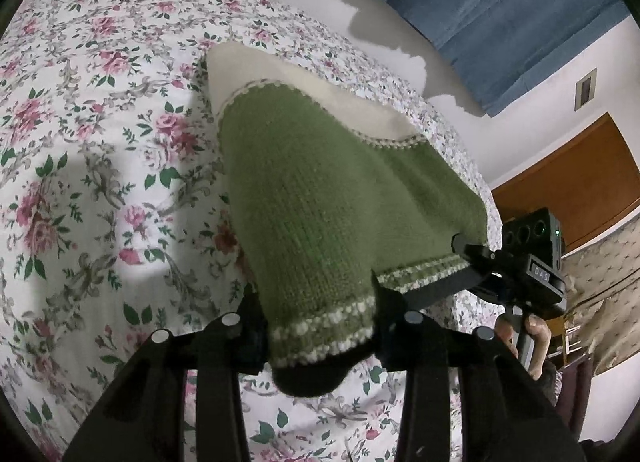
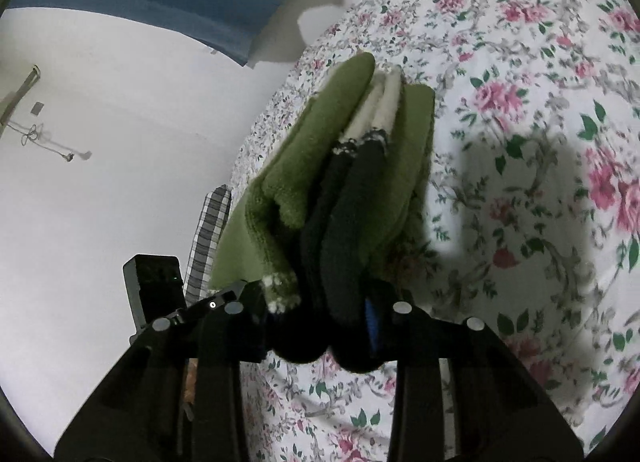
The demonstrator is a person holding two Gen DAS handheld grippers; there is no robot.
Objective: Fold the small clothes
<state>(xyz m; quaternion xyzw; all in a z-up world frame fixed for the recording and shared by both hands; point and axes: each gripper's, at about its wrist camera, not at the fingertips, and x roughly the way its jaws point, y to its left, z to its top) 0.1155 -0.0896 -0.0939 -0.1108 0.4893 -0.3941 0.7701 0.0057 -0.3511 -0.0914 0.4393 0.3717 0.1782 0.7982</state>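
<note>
Left wrist view: left gripper (image 1: 320,342) clamped on one corner of a green knit garment (image 1: 320,198), held taut above the floral bedspread (image 1: 100,142); green body, cream-speckled border, dark hem, cream far end. Right gripper (image 1: 476,258) pinching the other near corner.

Right wrist view: right gripper (image 2: 320,326) squeezing bunched layers of the same garment (image 2: 348,182), green folds outside, dark and cream bands between, raised over the bedspread (image 2: 520,142).
</note>
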